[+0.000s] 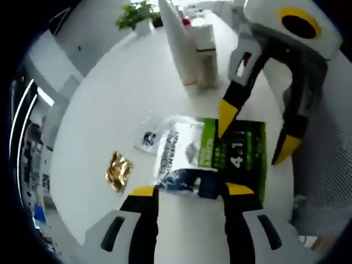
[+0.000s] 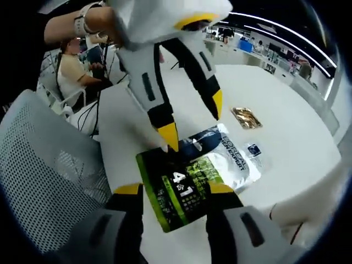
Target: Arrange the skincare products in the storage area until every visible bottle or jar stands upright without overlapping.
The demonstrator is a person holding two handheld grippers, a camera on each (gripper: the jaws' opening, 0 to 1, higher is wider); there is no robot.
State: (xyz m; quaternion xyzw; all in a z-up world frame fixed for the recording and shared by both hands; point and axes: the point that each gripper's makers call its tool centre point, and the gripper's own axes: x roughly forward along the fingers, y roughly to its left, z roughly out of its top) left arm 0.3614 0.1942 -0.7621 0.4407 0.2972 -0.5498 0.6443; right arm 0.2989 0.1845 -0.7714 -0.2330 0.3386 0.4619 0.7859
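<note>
A green flat pack (image 1: 245, 154) printed "4.1" lies on the white table (image 1: 126, 93), with a silver sachet (image 1: 179, 144) with a dark blue end overlapping its edge. My left gripper (image 1: 191, 190) is open, its tips on either side of the sachet's blue end. My right gripper (image 1: 257, 132) is open too and straddles the far edge of the green pack. In the right gripper view my right gripper (image 2: 174, 190) frames the green pack (image 2: 176, 192), the left gripper (image 2: 192, 120) hangs over the silver sachet (image 2: 231, 160), and nothing is held.
A gold sachet (image 1: 118, 170) and a small clear sachet (image 1: 148, 138) lie loose nearby. White cartons (image 1: 195, 47) and a potted plant (image 1: 137, 14) stand at the far side. A grey mesh chair (image 2: 44, 165) is at the table edge, with a seated person (image 2: 69, 69) beyond.
</note>
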